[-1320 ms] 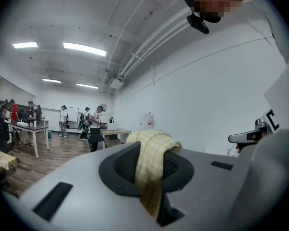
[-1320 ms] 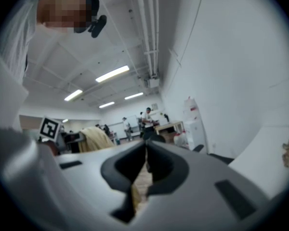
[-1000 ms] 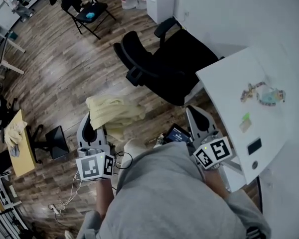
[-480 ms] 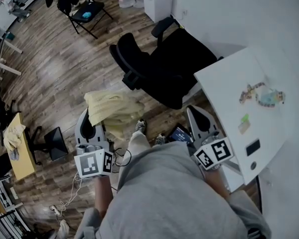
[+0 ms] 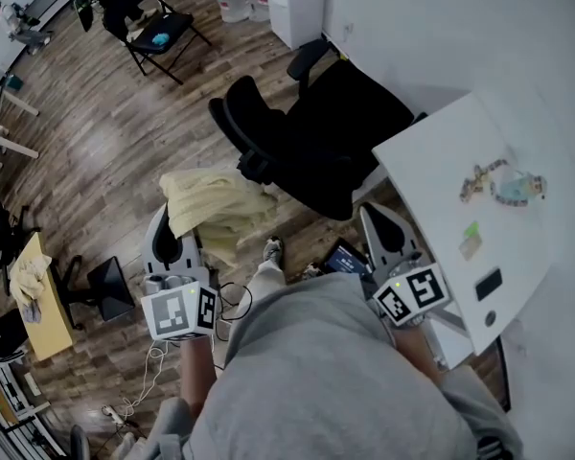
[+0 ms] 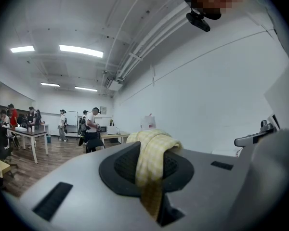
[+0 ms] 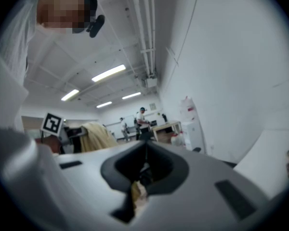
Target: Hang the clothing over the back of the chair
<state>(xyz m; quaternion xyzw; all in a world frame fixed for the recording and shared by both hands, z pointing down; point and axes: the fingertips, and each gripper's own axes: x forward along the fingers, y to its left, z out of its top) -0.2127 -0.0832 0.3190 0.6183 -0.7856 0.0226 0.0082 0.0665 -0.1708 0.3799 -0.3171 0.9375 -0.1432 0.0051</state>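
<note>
One yellow clothing bundle (image 5: pixel 214 204) clenched in left gripper (image 5: pixel 172 233) fingers, now closer to black chair (image 5: pixel 311 142), right gripper (image 5: pixel 374 217) fingers closed

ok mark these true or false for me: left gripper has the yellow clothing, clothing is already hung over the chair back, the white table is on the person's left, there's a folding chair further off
1. The left gripper is shut on the yellow clothing. True.
2. The clothing is already draped over the back of the black office chair. False: it hangs bunched from the left gripper, and the chair back is bare.
3. The white table is on the person's left. False: it is on the right, beside the right gripper.
4. A folding chair stands further off on the wooden floor. True.
</note>
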